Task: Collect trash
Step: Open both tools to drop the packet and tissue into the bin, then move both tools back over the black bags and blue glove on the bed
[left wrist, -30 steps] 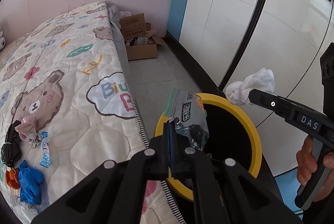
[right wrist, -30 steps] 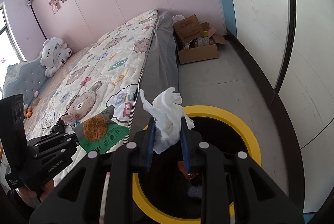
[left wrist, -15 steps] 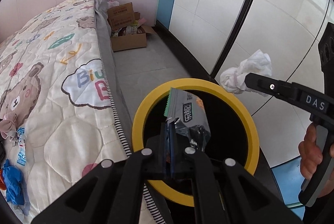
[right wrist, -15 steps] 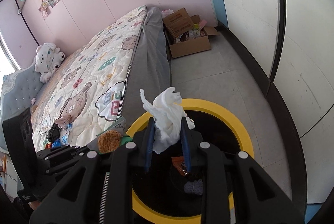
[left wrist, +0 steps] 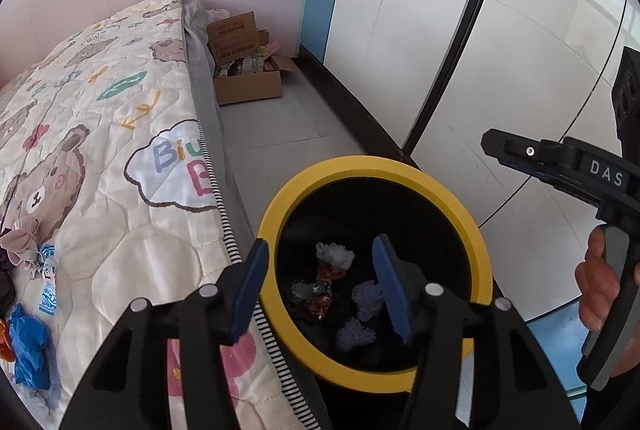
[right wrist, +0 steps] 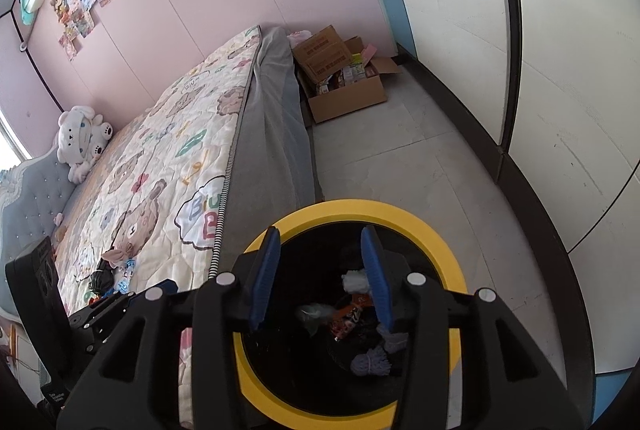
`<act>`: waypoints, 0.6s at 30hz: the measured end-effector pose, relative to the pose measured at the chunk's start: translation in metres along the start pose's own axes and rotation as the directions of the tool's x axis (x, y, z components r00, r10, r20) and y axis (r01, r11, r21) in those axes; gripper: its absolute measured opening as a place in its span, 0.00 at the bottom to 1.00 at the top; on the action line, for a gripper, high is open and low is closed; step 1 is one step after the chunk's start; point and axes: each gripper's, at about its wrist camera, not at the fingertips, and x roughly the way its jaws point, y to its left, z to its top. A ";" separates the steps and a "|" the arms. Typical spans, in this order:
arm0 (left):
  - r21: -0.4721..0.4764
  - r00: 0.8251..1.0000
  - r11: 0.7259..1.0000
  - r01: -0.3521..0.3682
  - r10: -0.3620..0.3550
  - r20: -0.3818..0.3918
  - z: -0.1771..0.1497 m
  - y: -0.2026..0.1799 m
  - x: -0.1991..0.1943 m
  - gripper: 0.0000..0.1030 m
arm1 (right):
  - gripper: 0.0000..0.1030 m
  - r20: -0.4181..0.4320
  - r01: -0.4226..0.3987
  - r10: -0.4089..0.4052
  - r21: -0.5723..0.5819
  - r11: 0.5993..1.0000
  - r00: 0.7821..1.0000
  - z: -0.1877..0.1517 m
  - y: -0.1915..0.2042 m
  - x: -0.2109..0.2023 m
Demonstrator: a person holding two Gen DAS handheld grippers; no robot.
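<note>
A black bin with a yellow rim [left wrist: 472,226] [right wrist: 448,230] stands on the floor beside the bed. Crumpled tissues [left wrist: 334,254] [right wrist: 356,282] and snack wrappers [left wrist: 320,304] [right wrist: 348,318] lie at its bottom. My left gripper [left wrist: 322,282] is open and empty above the bin. My right gripper [right wrist: 322,276] is open and empty above the bin too; it also shows in the left wrist view [left wrist: 560,161] at the right. More trash lies on the quilt: a blue crumpled piece [left wrist: 28,344], small packets [left wrist: 46,286] [right wrist: 126,270] and a black item [right wrist: 100,280].
The bed [left wrist: 100,133] [right wrist: 160,157] with a bear-print quilt fills the left. An open cardboard box [left wrist: 244,77] [right wrist: 340,85] sits on the grey floor at the far wall. White cabinet doors [left wrist: 460,29] line the right. A white plush toy [right wrist: 80,139] sits by the headboard.
Both grippers have opened over the bin. The wrapper has left the left gripper and the white tissue has left the right gripper; both lie inside the bin.
</note>
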 end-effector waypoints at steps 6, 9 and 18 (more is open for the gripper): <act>-0.022 0.999 0.999 -0.034 0.035 0.026 0.001 0.012 -0.014 0.70 | 0.56 0.030 0.010 -0.010 -0.002 1.000 1.000 -0.001 0.002 -0.013; -0.030 0.998 0.998 -0.059 0.060 0.034 0.001 0.023 -0.022 0.74 | 0.70 0.045 0.017 -0.016 -0.021 1.000 0.999 -0.002 0.010 -0.018; -0.096 0.987 0.985 -0.141 0.147 0.059 -0.003 0.065 -0.046 0.85 | 0.83 0.054 -0.023 0.026 -0.060 0.998 0.998 -0.004 0.039 -0.024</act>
